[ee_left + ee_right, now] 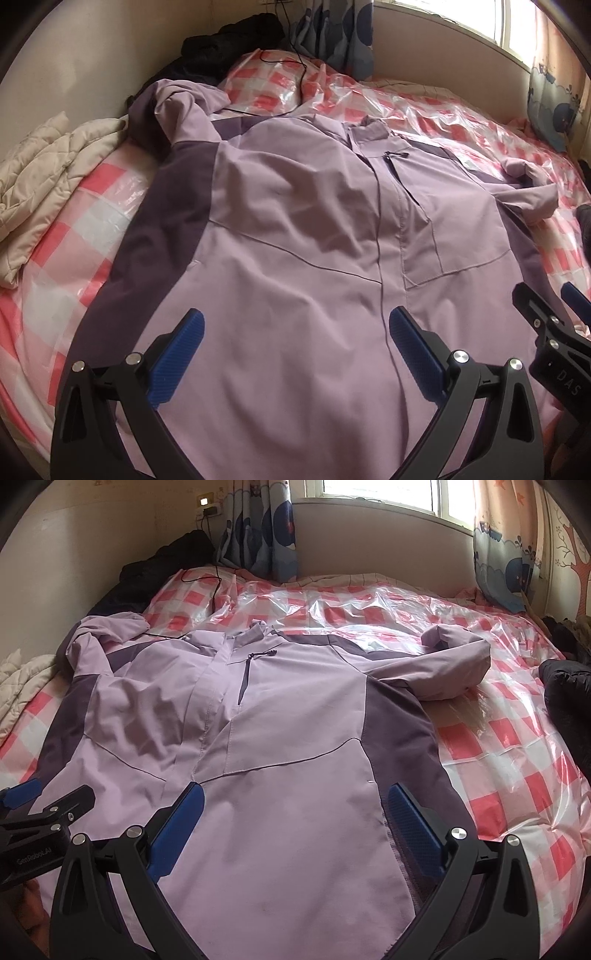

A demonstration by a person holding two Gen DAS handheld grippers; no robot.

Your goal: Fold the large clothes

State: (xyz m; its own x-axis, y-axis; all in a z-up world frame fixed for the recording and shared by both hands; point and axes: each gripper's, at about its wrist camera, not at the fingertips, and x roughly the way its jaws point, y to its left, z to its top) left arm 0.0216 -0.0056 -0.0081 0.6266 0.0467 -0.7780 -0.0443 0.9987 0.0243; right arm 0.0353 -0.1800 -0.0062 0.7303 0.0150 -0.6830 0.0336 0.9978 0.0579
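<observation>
As the left wrist view shows, the jacket (295,229) lies spread unfolded on the bed (74,229); my left hand-held gripper (295,334) hangs wide, empty.

In the right wrist view, the right hand-held gripper (295,808) is equally wide; I judge every fold remains.

Left gripper (295,325) and right gripper (295,801) side by side, jaws spread wide (nothing held).

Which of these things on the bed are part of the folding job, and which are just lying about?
Part of the job:
lilac jacket
left claw
right claw

Lying about:
cream quilt
black cable
black clothes
plastic sheet
</observation>
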